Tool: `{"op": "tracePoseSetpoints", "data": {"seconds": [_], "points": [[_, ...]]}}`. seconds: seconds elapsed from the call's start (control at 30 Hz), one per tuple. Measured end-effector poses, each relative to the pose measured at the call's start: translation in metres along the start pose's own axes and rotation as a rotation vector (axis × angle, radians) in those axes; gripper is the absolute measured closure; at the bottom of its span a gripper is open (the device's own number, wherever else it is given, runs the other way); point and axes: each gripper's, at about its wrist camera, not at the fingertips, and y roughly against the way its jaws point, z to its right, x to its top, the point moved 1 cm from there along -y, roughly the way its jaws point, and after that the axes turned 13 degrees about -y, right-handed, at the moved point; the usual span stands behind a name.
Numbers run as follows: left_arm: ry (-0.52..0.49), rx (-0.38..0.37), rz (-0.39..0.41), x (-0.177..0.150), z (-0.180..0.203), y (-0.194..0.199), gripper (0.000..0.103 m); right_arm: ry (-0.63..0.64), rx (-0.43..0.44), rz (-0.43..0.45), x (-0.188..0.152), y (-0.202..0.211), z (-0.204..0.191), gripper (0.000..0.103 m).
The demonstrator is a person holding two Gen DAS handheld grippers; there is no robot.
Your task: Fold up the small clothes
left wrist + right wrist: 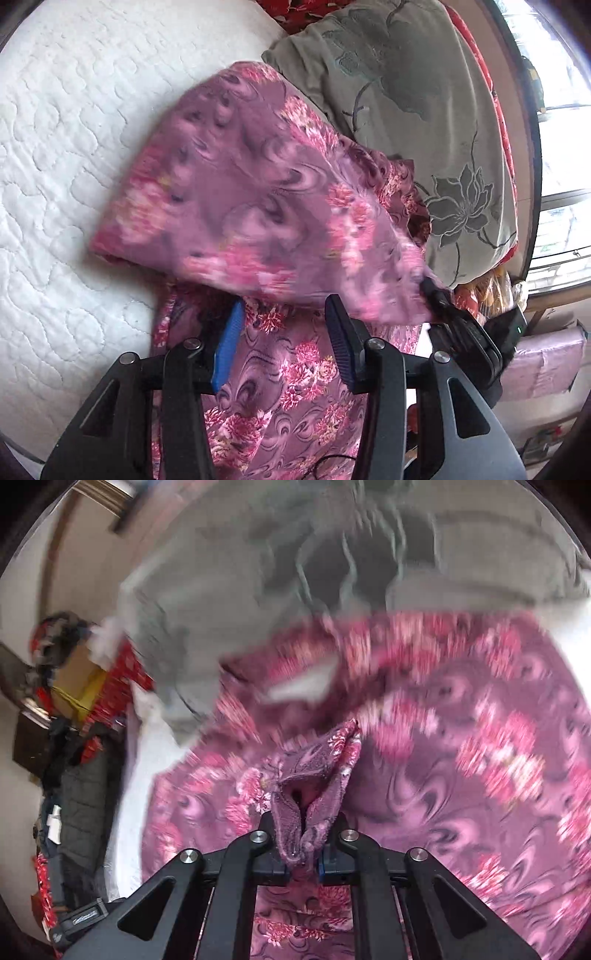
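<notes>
Purple floral garment (pixel 258 206) is lifted over the quilted white mattress (pixel 66 147), beside the grey flowered pillow (pixel 424 110), its bunched hem clamped in the right gripper (pixel 304 834) while the left gripper (pixel 284 339) hangs with jaws apart, so I judge the thin pinch could slip and the fold collapse.

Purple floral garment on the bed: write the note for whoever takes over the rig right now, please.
Left gripper: open, empty, just above the lower layer of the purple floral garment.
Right gripper: shut on a bunched edge of the garment; the picture is motion-blurred.
Garment: on the white quilted mattress, beside the grey floral pillow. One layer is lifted over another, so a fold appears to be under way.
Left to do: lay the held edge down, flatten, finish folding.
</notes>
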Motion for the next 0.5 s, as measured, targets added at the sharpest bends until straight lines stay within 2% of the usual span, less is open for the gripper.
{"op": "tracePoseSetpoints", "data": {"seconds": [0.1,0.23,0.3,0.4,0.5], "points": [[0.002,-0.006,0.004,-0.002,-0.001,0.003,0.060,0.042,-0.010,0.073,0.010,0.028,0.009,0.095],[-0.015,-0.005,-0.008,-0.010,0.001,0.005,0.060,0.034,-0.087,0.116,0.023,0.049,0.042,0.095],[-0.025,0.005,-0.018,-0.013,0.003,0.002,0.060,-0.001,-0.131,0.104,0.027,0.052,0.066,0.095],[-0.032,-0.002,-0.030,-0.018,0.006,0.004,0.060,-0.063,-0.187,0.040,0.027,0.046,0.100,0.093],[-0.045,-0.040,-0.022,-0.020,0.016,0.010,0.060,-0.157,-0.130,0.017,0.027,0.050,0.119,0.085]]}}
